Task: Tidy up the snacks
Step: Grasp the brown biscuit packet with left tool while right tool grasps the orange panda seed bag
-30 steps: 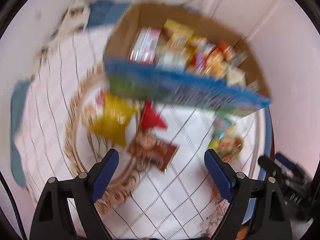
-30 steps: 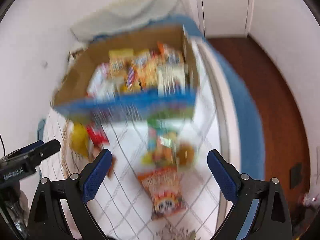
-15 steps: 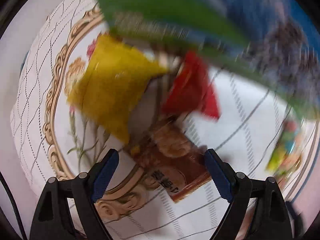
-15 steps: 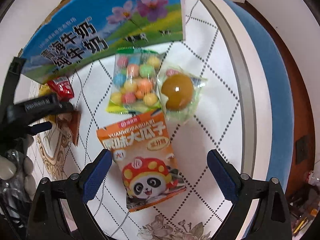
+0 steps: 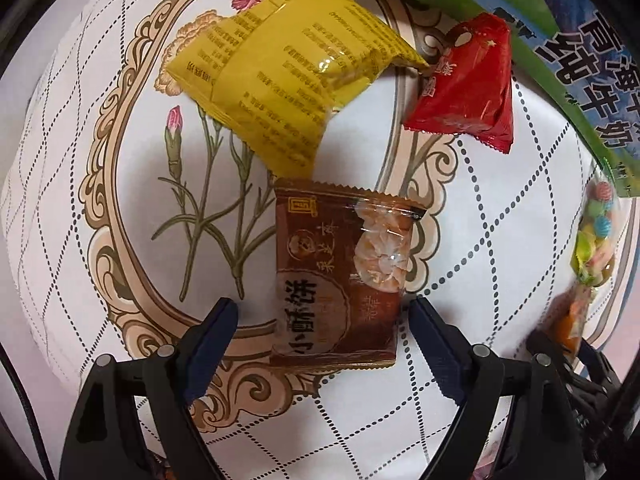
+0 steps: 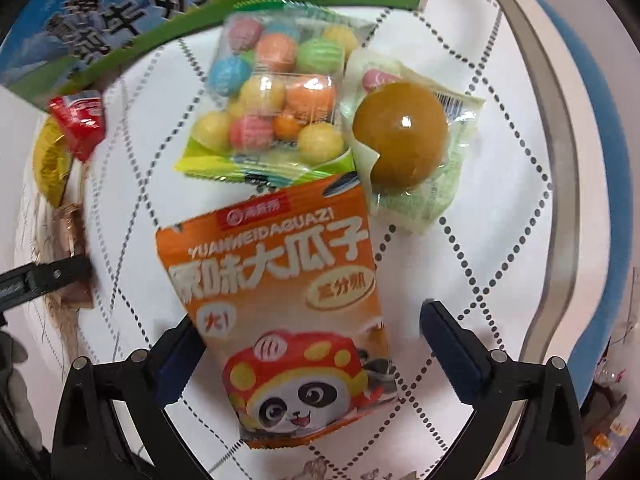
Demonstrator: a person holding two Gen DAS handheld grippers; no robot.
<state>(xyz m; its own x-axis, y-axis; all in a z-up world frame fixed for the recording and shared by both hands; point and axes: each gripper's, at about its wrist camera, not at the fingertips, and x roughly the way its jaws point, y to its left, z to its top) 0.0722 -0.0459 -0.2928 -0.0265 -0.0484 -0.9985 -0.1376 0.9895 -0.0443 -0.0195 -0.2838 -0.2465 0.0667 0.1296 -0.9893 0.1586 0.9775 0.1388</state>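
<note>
Risk here is mostly a bad pinch on flat, slippery packs. Left gripper is spread wide, holding nothing, straddling the lower end of the brown pastry packet lying flat on the surface; its right edge sits close to one finger, so closing could shove or crumple it rather than clamp it. Yellow packet lies just beyond the brown packet, nearly touching, red packet beyond and to its right, against the milk carton box; a dragged brown packet could bump both. Right gripper is also spread wide and empty, over the orange sunflower-seed bag. That bag overlaps the candy-ball bag edge and lies beside the wrapped egg, so lifting may tug the neighbours. Right view is blurred, so contact is unclear.
</note>
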